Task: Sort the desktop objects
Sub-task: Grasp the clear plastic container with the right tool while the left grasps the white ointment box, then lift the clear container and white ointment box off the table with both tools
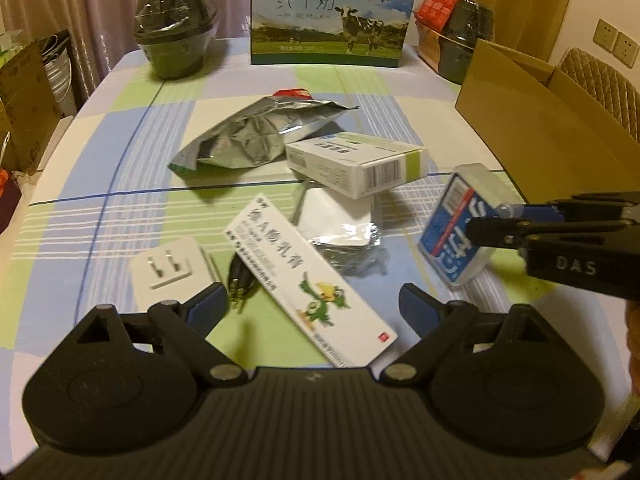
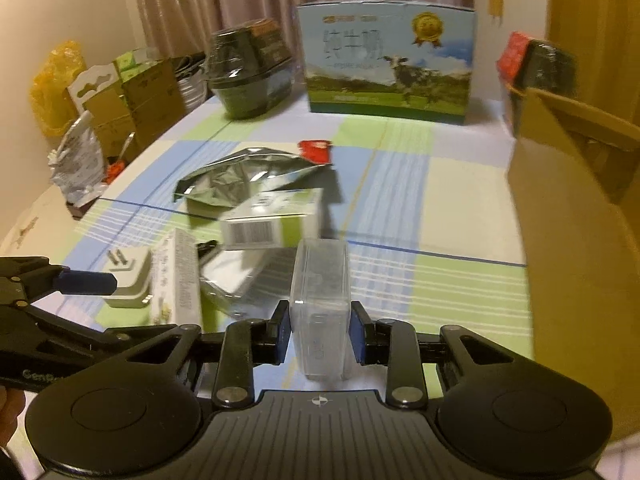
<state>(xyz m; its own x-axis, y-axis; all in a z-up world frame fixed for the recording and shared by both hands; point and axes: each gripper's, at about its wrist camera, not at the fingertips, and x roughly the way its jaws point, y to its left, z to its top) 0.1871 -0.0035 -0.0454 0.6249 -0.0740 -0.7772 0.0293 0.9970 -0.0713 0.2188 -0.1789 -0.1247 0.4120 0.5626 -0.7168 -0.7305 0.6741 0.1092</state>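
Gripping a clear plastic box with a blue-and-white label [image 2: 320, 312], the right gripper [image 2: 319, 336] has both blue pads pressed on the box's sides, low in the centre of its wrist view (in the left view the same box sits at right-centre, tilted). The left gripper [image 1: 310, 306] stands spread wide at the bottom of its frame, nothing between its fingers, above a long white carton with a green cartoon figure [image 1: 308, 276]. Beside it lie a white plug adapter [image 1: 168, 274], a crumpled silver foil bag [image 1: 256, 132] and a white-and-green barcode carton [image 1: 356, 164] on the checked tablecloth [image 1: 132, 152]. An open brown cardboard box [image 1: 532, 92] sits upper right.
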